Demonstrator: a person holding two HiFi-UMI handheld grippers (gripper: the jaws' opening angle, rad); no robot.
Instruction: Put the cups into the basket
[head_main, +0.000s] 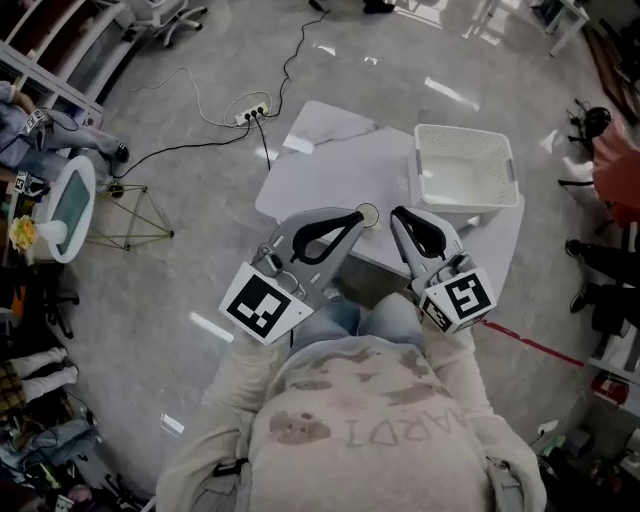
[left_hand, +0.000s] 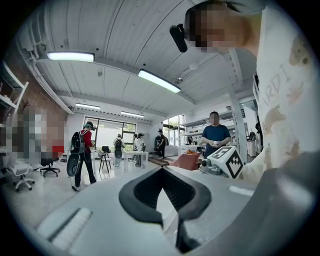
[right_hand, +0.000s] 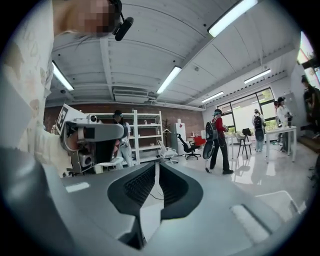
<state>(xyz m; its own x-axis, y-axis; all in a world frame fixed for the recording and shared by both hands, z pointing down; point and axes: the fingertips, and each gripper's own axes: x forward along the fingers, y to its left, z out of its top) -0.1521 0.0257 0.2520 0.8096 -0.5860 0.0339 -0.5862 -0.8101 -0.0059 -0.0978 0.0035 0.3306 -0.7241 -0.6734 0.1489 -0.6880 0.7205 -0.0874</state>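
Both tools are up at chest height. The left gripper (head_main: 356, 216) has its jaws pressed together on nothing, and so does the right gripper (head_main: 398, 213). A small round rim, likely a cup (head_main: 367, 214), sits right between their tips, close to the 6 o'clock edge of the white table (head_main: 330, 170). The basket (head_main: 465, 134) waits at 2 o'clock from it. The danger is that a closed tip dropping in could nudge that cup off the near edge. Spread the jaws first, I'd say.
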